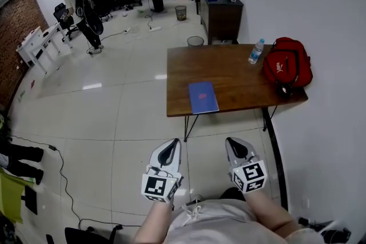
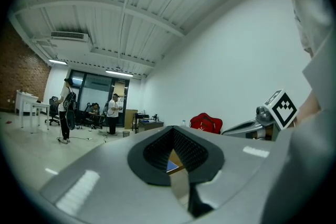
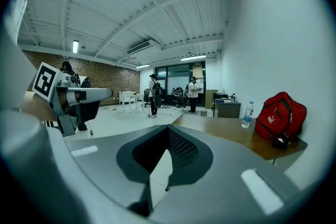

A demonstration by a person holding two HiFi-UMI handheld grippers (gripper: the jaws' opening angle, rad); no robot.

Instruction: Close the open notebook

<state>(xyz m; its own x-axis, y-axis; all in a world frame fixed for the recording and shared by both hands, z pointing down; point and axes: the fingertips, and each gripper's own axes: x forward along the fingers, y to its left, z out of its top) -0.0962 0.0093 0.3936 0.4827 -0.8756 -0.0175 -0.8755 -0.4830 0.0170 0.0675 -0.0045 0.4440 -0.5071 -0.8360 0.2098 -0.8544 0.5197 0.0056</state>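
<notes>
A blue notebook (image 1: 203,98) lies flat near the front left edge of the brown table (image 1: 229,74), blue face up. Both grippers hover over the floor well short of the table, close to the person's body. My left gripper (image 1: 170,146) has its jaws together with nothing in them. In the left gripper view its dark pads (image 2: 186,149) meet, and a sliver of the blue notebook (image 2: 172,167) shows below them. My right gripper (image 1: 235,145) is also shut and empty. In its own view the right gripper (image 3: 167,135) points toward the table (image 3: 231,134).
A water bottle (image 1: 256,51) and a red backpack (image 1: 287,63) sit at the table's right end, against the white wall. A dark cabinet (image 1: 220,8) and two bins (image 1: 195,41) stand beyond. Several people (image 1: 80,8) are at the far end. A cable (image 1: 63,174) runs over the floor at left.
</notes>
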